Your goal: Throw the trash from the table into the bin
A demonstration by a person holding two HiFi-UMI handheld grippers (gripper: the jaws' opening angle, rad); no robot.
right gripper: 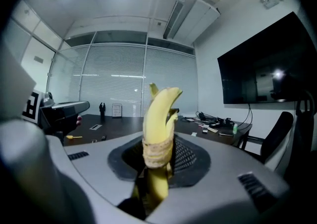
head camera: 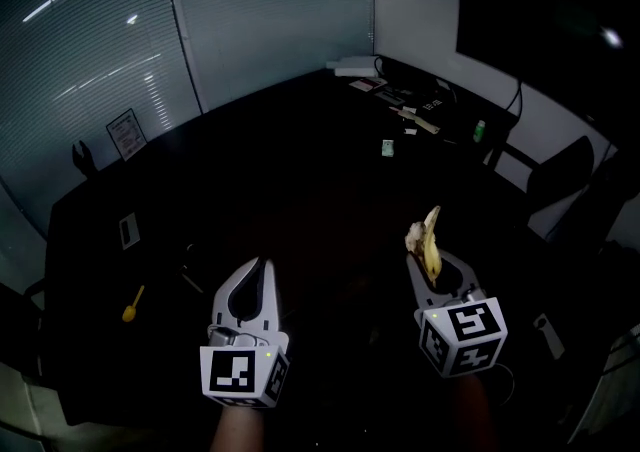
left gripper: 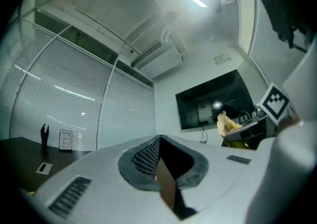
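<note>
A yellow banana peel (head camera: 428,243) stands upright out of my right gripper (head camera: 428,268), which is shut on it over the dark table (head camera: 300,180). In the right gripper view the peel (right gripper: 159,119) rises from between the pads of that gripper (right gripper: 157,168). My left gripper (head camera: 262,268) is level with it at the left, jaws together. Its own view shows a thin brown scrap (left gripper: 167,188) pinched deep between the jaws of the left gripper (left gripper: 160,141). What the scrap is I cannot make out. No bin shows in any view.
A small yellow object (head camera: 133,305), a white card (head camera: 129,230) and a framed sign (head camera: 127,133) lie to the left. Cables and small clutter (head camera: 410,110) fill the table's far right corner, beside a green item (head camera: 388,147). A black chair (head camera: 560,175) and wall screen (head camera: 560,0) stand at the right.
</note>
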